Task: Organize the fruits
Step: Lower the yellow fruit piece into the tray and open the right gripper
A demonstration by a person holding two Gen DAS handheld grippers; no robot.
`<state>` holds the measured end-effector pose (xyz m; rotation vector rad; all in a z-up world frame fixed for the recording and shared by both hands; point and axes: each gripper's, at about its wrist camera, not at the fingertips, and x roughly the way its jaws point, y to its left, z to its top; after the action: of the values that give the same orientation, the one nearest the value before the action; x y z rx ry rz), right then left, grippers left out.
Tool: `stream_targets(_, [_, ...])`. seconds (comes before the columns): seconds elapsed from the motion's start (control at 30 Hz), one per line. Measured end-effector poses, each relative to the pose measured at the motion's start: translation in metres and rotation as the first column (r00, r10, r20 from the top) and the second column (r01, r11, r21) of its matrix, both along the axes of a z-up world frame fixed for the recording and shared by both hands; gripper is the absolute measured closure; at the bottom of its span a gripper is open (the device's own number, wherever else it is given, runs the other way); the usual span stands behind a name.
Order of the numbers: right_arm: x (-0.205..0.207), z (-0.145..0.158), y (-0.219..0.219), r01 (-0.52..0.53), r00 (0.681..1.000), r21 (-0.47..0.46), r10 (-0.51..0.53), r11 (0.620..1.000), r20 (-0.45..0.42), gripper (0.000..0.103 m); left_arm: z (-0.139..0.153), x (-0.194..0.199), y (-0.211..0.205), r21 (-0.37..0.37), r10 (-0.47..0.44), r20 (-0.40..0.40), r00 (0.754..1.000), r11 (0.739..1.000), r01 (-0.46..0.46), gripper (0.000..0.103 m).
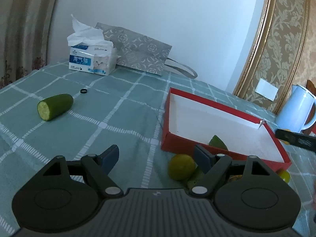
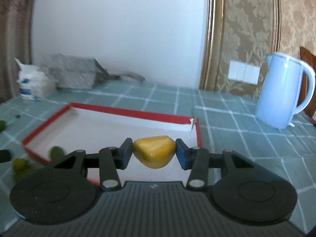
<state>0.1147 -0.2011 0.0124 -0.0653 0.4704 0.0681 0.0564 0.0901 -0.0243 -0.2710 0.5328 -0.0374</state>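
A shallow red box (image 1: 213,102) with a white inside lies on the green checked cloth; one green fruit piece (image 1: 217,142) rests in its near corner. My left gripper (image 1: 157,156) stands open over bare cloth, nothing between its pads. A green-yellow round fruit (image 1: 181,166) lies just left of its right finger, outside the box. A cut cucumber half (image 1: 55,106) lies far left. My right gripper (image 2: 154,152) is shut on a yellow fruit (image 2: 155,151), held above the red box (image 2: 126,112). Green fruits (image 2: 21,165) show at that view's left edge.
A tissue pack (image 1: 91,59) and a grey patterned paper bag (image 1: 138,49) stand against the back wall. A pale blue jug (image 2: 282,90) stands to the right of the box. A small black ring (image 1: 83,91) lies near the cucumber. Another small green fruit (image 1: 285,175) sits by the box's near right corner.
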Motion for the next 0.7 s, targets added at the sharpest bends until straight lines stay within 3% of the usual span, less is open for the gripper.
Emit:
stream_targets(0.23, [0.041, -0.021, -0.014, 0.058, 0.993, 0.067, -0.051, 0.996, -0.104, 0.058, -0.001, 0.004, -0.004, 0.015, -0.008, -0.008, 1.000, 1.000, 0.009, 0.020])
stream_targets(0.4, [0.040, -0.023, -0.024, 0.071, 0.993, 0.116, -0.060, 0.991, -0.102, 0.057, -0.001, 0.005, -0.007, 0.030, -0.017, -0.011, 1.000, 0.999, 0.017, 0.020])
stream_targets(0.43, [0.037, -0.022, -0.026, 0.082, 0.993, 0.113, -0.071, 0.990, -0.092, 0.044, -0.001, 0.005, -0.007, 0.031, -0.018, -0.009, 1.000, 0.999, 0.018, 0.020])
stream_targets(0.47, [0.034, -0.021, -0.028, 0.089, 0.994, 0.114, -0.080, 0.989, -0.076, 0.023, -0.001, 0.005, -0.008, 0.034, -0.016, -0.008, 1.000, 0.999, 0.017, 0.020])
stream_targets(0.53, [0.028, -0.016, -0.031, 0.096, 0.995, 0.129, -0.093, 0.987, -0.028, 0.010, -0.001, 0.005, -0.009, 0.044, -0.010, -0.010, 1.000, 0.999, 0.011, 0.020])
stream_targets(0.7, [0.028, -0.010, -0.038, 0.087, 0.996, 0.168, -0.088, 0.982, -0.001, 0.010, -0.001, 0.003, -0.012, 0.079, 0.003, 0.002, 1.000, 0.997, -0.003, 0.020])
